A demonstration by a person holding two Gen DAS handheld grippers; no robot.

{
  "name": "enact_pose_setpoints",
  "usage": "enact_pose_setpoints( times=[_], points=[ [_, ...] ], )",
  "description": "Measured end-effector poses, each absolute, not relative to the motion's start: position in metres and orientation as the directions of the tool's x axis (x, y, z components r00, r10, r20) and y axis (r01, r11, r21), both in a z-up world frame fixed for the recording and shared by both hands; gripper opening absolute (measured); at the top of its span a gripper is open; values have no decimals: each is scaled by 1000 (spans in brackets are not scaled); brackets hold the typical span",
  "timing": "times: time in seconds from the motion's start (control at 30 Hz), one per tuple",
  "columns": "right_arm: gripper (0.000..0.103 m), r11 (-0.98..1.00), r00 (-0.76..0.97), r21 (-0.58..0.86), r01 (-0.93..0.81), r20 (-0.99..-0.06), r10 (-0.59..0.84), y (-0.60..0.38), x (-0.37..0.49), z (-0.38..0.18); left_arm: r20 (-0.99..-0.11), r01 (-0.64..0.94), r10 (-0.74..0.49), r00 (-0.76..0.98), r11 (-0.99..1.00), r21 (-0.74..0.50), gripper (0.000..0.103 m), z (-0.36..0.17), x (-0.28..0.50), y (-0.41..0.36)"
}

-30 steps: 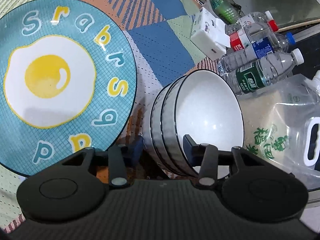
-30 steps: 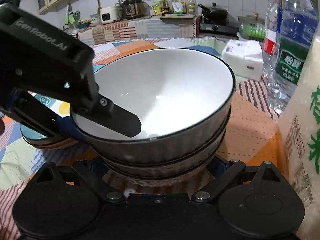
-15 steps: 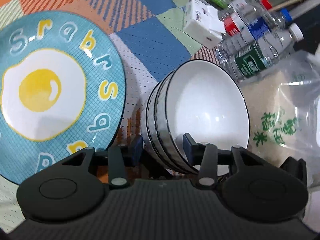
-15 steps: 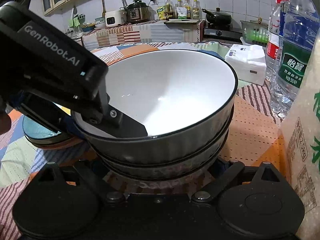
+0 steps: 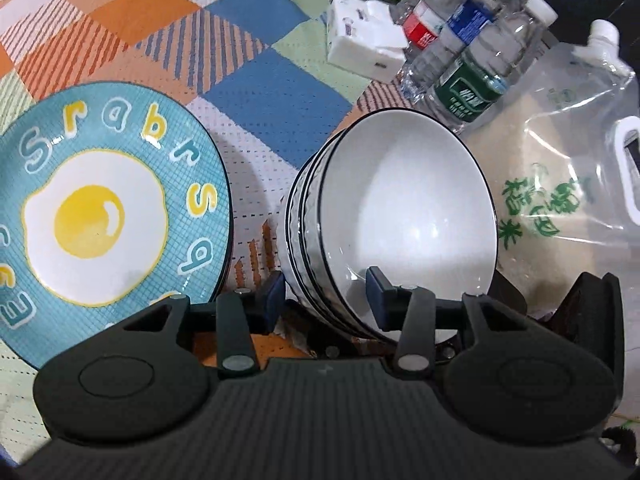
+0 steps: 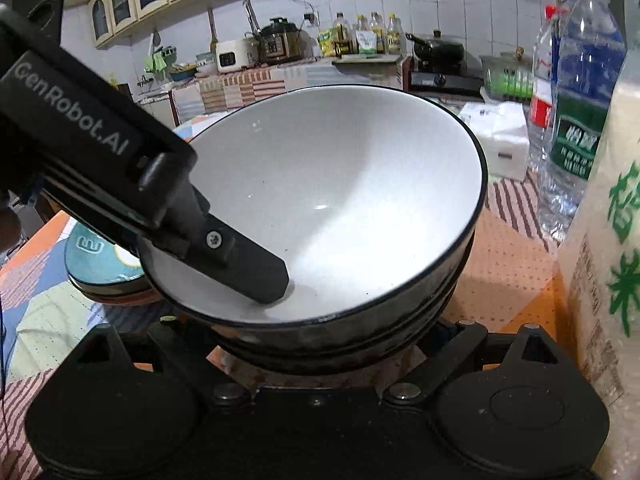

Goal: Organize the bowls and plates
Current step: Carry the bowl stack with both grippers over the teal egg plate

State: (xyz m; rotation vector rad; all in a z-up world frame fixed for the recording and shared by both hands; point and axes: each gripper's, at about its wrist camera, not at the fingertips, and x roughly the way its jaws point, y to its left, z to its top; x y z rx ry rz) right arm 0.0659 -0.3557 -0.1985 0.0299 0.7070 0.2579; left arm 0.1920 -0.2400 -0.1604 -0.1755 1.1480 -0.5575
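Note:
A stack of three white bowls with black rims (image 5: 404, 224) is tilted up off the patchwork tablecloth. My left gripper (image 5: 326, 294) is shut on the stack's near rim, one finger inside the top bowl, one outside. In the right wrist view the bowl stack (image 6: 360, 200) fills the middle, with the left gripper's finger (image 6: 248, 268) inside it. My right gripper (image 6: 320, 344) straddles the base of the stack from below; its fingertips are hidden by the bowls. A blue fried-egg plate (image 5: 96, 216) lies to the left on a stack of plates (image 6: 104, 272).
Several water bottles (image 5: 472, 56) and a white tissue pack (image 5: 364, 36) lie beyond the bowls. A large clear bag of rice (image 5: 560, 184) lies right of them and shows in the right wrist view (image 6: 608, 240). A kitchen counter with appliances (image 6: 280, 48) is behind.
The bowl stack has been tipped and lifted higher, held by the left gripper. The left wrist view has pulled back and the plate has shifted left in it.

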Motion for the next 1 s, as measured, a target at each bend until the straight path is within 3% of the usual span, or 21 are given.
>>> enact_pose_setpoints(
  times=[0.7, 1.0],
  points=[
    [97, 942, 835, 18, -335, -458, 305, -305, 79, -121, -733, 380, -521, 437, 846, -374, 42, -69, 182, -172],
    [97, 908, 808, 19, -419, -448, 382, -262, 102, -114, -741, 307, -478, 471, 877, -371, 42, -61, 184, -116]
  ],
)
